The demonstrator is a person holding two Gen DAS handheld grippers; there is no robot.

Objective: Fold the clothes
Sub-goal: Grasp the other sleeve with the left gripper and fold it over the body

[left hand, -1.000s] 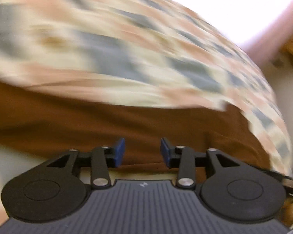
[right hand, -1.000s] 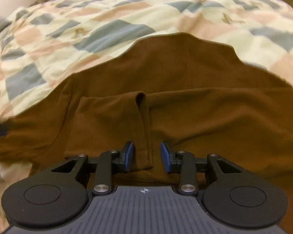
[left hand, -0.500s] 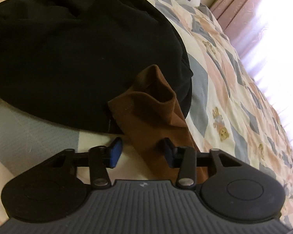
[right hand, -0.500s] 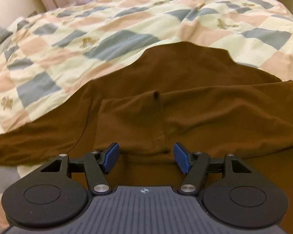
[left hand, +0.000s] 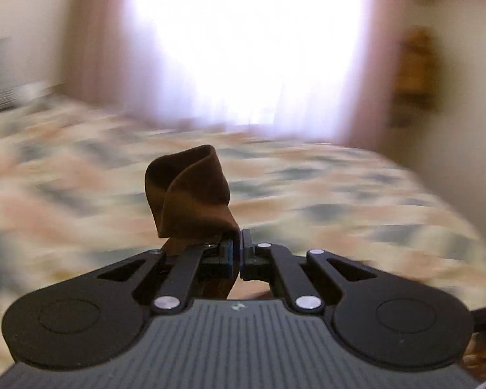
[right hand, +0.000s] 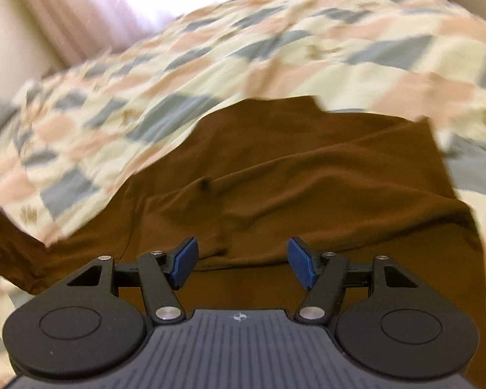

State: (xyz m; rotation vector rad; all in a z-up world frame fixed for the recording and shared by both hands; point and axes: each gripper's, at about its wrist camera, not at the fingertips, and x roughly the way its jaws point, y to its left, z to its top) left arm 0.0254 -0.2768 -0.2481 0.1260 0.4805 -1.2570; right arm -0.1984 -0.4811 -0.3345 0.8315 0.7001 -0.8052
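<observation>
left gripper (left hand: 236, 246) is clamped on the brown shirt's sleeve (left hand: 188, 194), lifting it to fold inward, while the right gripper (right hand: 242, 261) hangs open over the shirt (right hand: 307, 168) on the bed (right hand: 210, 48)

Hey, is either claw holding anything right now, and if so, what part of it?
The left claw is shut on a bunched end of the brown garment, likely a sleeve end. The right claw is open above the garment, holding nothing.
</observation>
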